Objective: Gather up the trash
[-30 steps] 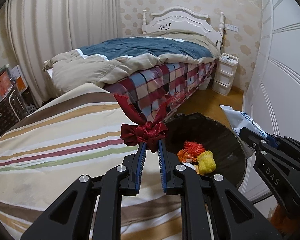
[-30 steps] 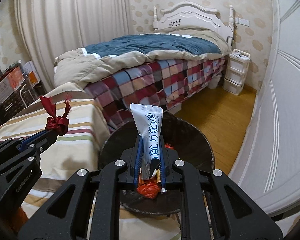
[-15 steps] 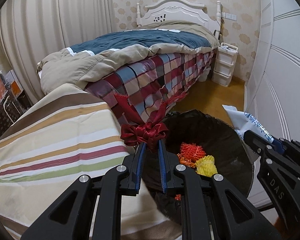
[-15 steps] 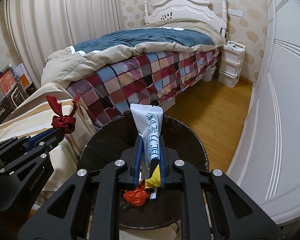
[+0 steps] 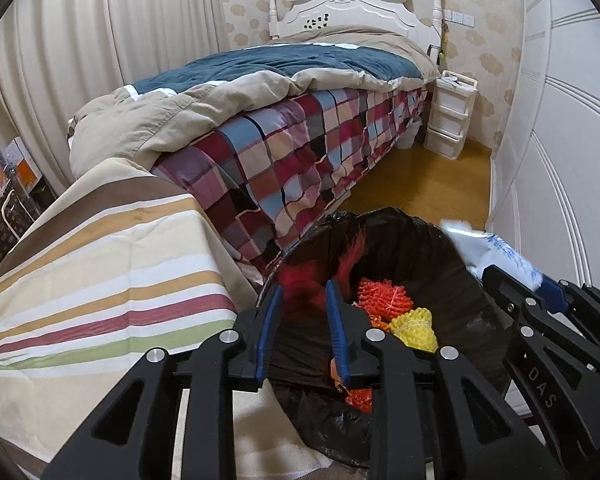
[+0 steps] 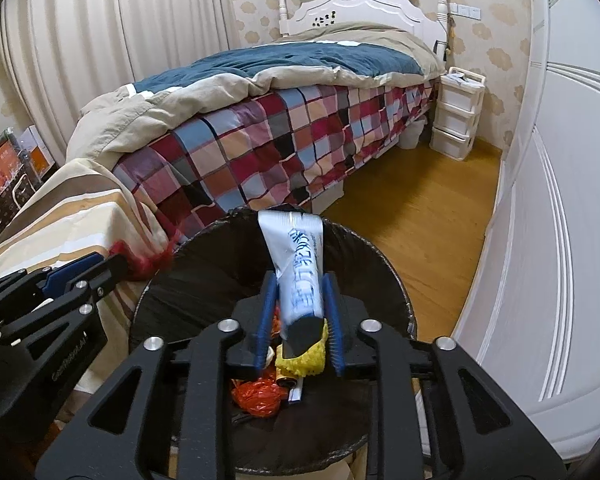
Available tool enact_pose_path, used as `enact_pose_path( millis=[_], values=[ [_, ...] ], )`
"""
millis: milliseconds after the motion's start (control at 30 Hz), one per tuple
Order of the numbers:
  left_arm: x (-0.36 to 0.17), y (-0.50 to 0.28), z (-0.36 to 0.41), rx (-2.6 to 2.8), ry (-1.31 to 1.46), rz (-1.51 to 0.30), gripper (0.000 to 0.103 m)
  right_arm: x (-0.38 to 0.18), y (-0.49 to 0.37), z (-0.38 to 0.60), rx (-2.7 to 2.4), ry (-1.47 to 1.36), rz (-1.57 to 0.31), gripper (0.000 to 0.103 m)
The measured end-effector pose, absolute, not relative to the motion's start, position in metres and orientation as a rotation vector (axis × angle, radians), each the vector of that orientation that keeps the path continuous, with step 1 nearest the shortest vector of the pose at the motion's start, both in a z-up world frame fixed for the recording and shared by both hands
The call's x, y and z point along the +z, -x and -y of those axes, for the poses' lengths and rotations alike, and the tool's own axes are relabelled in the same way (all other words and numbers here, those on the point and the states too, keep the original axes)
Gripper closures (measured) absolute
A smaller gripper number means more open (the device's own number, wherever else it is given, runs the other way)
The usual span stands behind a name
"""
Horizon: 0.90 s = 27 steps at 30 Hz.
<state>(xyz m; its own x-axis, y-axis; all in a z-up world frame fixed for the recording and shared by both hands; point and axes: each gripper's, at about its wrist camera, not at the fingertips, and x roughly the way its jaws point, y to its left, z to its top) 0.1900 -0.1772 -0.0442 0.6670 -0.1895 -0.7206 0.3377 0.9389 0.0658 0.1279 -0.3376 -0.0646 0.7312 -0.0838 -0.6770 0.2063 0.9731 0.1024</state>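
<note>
A black-lined trash bin (image 5: 420, 248) stands beside the striped cover, holding an orange foam net (image 5: 384, 294) and a yellow foam net (image 5: 414, 326). My left gripper (image 5: 304, 286) hangs over the bin's left rim with its jaws opening. The dark red ribbon bow (image 5: 350, 258) is a blur between them, loose and dropping. My right gripper (image 6: 299, 277) is over the bin (image 6: 204, 280), jaws opening too. The white and blue wrapper (image 6: 296, 240) stands between the pads with gaps on both sides, blurred as it slips down.
A striped cover (image 5: 100, 272) lies left of the bin. Behind it is a bed with a plaid sheet (image 5: 300, 152). A white drawer unit (image 5: 448, 116) stands by the headboard, white wardrobe doors (image 6: 560, 200) run along the right, and wooden floor (image 6: 412, 208) lies between.
Both grippers came down and forward over the bin. Their jaws have parted: the ribbon and the wrapper, gripped before, are now loose and sliding down.
</note>
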Motion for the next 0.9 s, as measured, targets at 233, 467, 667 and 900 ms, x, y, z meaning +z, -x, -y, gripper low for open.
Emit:
enact_pose_path(
  millis=[233,467,667,900],
  values=[
    [-0.04,-0.187,0.173,-0.284,-0.184,-0.772,0.041,-0.064,-0.123,0.339,-0.2,-0.162,-0.72,0.059],
    [-0.031,-0.181,0.165,-0.255,-0.175,-0.728,0.025,-0.055,-0.116,0.339,-0.232,-0.144,-0.699,0.039],
    [-0.023,-0.176,0.153,-0.205,-0.163,-0.714,0.019,-0.043,-0.106,0.334,-0.239,-0.125,-0.677,0.025],
    [-0.009,-0.157,0.131,-0.173,-0.146,-0.697,0.016,-0.028,-0.087,0.322,-0.235,-0.122,-0.654,0.017]
  ],
)
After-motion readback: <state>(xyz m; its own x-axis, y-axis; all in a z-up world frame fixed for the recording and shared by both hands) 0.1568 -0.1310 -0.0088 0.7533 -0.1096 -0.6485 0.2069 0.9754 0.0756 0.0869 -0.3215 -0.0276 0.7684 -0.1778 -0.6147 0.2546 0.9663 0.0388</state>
